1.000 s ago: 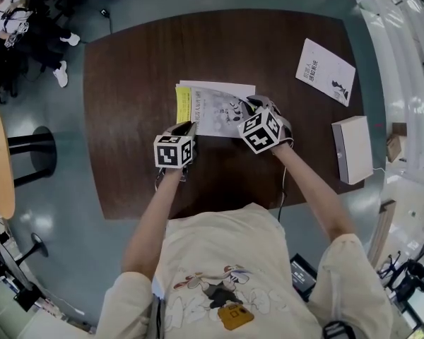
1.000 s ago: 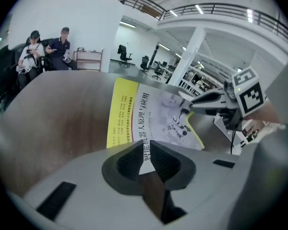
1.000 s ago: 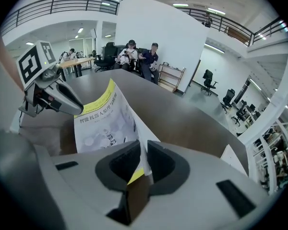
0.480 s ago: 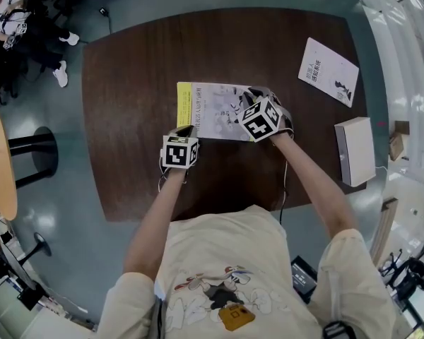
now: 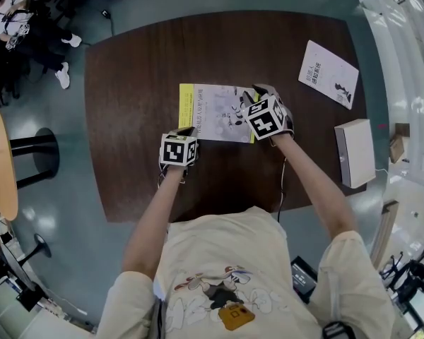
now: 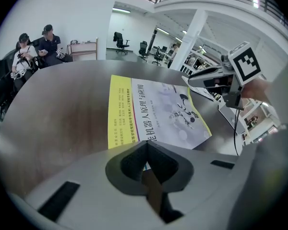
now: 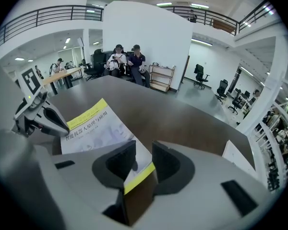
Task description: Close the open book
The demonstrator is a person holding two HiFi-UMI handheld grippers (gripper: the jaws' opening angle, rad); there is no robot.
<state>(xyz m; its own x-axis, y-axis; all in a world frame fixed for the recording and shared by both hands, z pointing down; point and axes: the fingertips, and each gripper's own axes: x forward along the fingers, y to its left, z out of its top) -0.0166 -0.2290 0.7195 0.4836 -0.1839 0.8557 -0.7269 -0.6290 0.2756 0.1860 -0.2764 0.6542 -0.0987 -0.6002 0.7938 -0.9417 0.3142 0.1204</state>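
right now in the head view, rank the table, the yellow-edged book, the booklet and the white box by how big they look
1. table, by far the largest
2. yellow-edged book
3. booklet and white box: they cover about the same area, too close to rank

a white booklet (image 5: 327, 73) and a white box (image 5: 353, 152) lie apart on the brown table (image 5: 127, 83).

open tabletop (image 5: 127, 83) spreads left of the book (image 5: 215, 111), while a booklet (image 5: 327, 73) and a white box (image 5: 353, 152) occupy the right side.
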